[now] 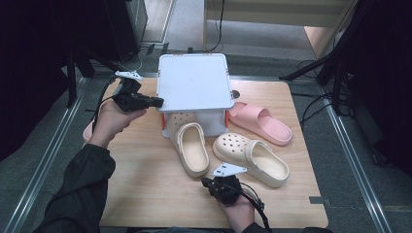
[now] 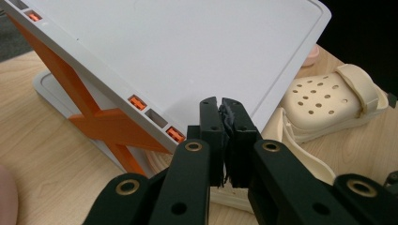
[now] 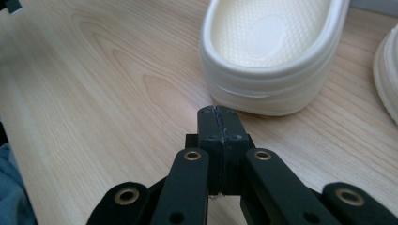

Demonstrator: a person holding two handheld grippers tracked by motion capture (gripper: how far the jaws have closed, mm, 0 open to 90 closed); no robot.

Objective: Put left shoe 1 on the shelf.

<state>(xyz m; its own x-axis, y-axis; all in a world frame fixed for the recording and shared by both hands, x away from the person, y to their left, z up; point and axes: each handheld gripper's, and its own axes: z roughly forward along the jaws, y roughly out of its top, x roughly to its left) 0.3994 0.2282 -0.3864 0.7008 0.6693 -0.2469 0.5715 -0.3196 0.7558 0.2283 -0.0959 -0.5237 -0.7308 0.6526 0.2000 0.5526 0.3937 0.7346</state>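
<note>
From the high view, the cream clog (image 1: 190, 147) sits mid-counter (image 1: 145, 189) with its toe tucked under the white rack's (image 1: 194, 81) top so the holes are mostly hidden, long axis running from rack to near edge, heel toward the right hand-held gripper (image 1: 206, 182), whose jaws are pinched together on nothing. In the left gripper view, the left hand-held gripper (image 2: 220, 104) is clamped closed and empty by the rack's tilted white top, the clog half hidden behind its jaws, with a second cream clog (image 2: 328, 105) beyond. The right gripper view has the clog's smooth rounded heel just ahead, front cut off by the frame.
</note>
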